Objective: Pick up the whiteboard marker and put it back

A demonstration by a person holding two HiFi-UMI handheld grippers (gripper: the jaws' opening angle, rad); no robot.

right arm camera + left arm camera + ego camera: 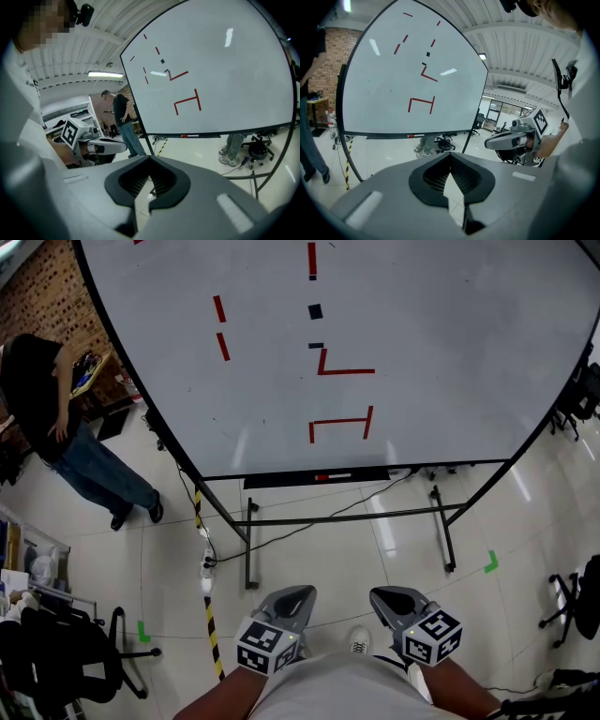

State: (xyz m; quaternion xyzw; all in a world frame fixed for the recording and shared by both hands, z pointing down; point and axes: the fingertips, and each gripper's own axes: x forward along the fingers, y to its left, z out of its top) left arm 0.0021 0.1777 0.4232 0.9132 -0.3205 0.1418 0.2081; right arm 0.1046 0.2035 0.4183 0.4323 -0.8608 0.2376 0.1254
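Barely visible whiteboard marker on tray; left gripper, right gripper clenched, empty.

Workshop floor around a bystander

A person in a black top and blue jeans stands at the upper left on the pale tiled floor, just beside a cluttered wooden surface set against a brick wall. A yellow-and-black striped tape runs down the floor, with a white power strip lying right next to it. Two green tape marks are stuck to the tiles, one at the left and one at the right. A black office chair stands at the lower left, and another chair stands at the right edge.
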